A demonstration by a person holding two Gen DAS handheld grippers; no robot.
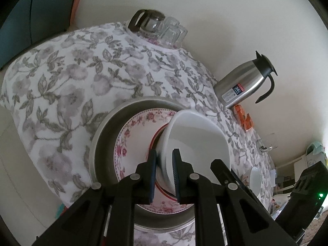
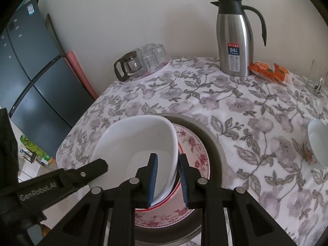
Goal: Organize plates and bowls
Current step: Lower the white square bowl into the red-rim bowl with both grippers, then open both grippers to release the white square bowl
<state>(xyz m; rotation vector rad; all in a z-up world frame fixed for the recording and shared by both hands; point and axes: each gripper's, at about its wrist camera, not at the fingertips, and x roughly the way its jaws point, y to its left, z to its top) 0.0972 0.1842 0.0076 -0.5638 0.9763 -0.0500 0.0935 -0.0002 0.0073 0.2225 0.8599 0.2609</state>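
Right wrist view, steel jug [image 2: 235, 41], orange packets [image 2: 270, 71], glasses tray [image 2: 147, 73] behind bowl [image 2: 135, 143]

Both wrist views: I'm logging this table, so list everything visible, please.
White square ceramic bowl: one, tilted over the stack, gripped on opposite rims.
Red-rimmed plate: one, under the bowl.
Pink floral plate: one, in the pan.
Round grey metal pan: one, on the floral tablecloth.
Steel thermos jug: one, back.
Glass pot: one, with clear tumblers, number unclear, on a tray.
Orange packets: right.
Small white bowl: far right.
Left gripper, right gripper: shut on the bowl.
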